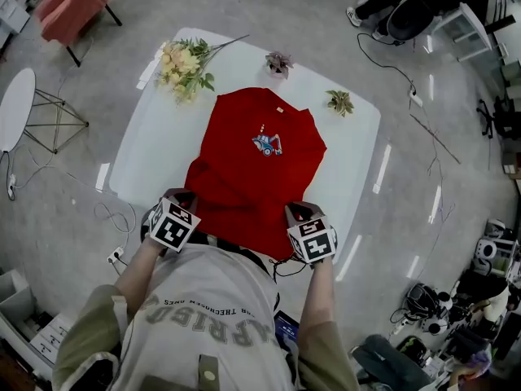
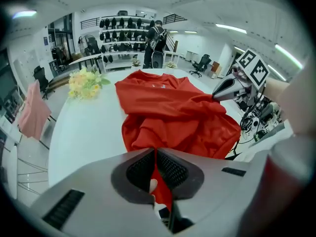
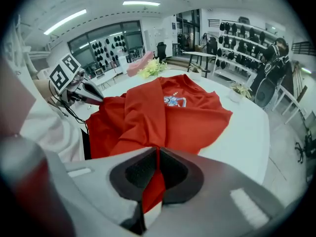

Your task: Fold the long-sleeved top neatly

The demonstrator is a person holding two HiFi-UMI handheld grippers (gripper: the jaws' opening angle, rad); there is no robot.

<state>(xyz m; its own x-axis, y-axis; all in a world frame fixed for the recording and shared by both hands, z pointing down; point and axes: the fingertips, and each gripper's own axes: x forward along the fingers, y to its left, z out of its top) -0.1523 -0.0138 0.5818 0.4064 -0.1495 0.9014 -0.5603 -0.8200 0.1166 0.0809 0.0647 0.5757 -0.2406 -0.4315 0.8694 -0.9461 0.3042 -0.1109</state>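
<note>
- The left gripper [image 2: 157,154] has its fingers [image 2: 174,169] shut tight on the red top [image 1: 252,169]. A strip of red cloth is squeezed between them.
- The right gripper [image 3: 158,152] does the same. Its fingers [image 3: 140,171] pinch a fold of the red top.
- In the head view the two grippers hold the near edge of the top, one at each corner, close to the person's body.
- The rest of the top lies out in front of the fingers on the tabletop [image 1: 155,137], with the neck at the far end. A little blue picture [image 1: 266,143] is on the chest.
- Just past the left fingers the cloth is bunched up in soft folds.
- A bunch of yellow flowers [image 1: 183,65] lies far ahead of the left fingers, near the far left shoulder of the top.
- A small pot plant [image 1: 278,62] stands straight ahead of the fingers, past the neck of the top.
- Another small plant [image 1: 340,101] sits far ahead of the right fingers, off to the right of the top.
- The tabletop is white and shiny, with round corners.
- The floor [image 1: 407,218] is grey, and thin cables lie on it.
- A pink chair [image 1: 75,2] and a round white side table [image 1: 16,104] stand off to the left.
- Far behind the tabletop are shelves [image 2: 121,26] full of dark things, and a person [image 2: 157,43] stands by them.
</note>
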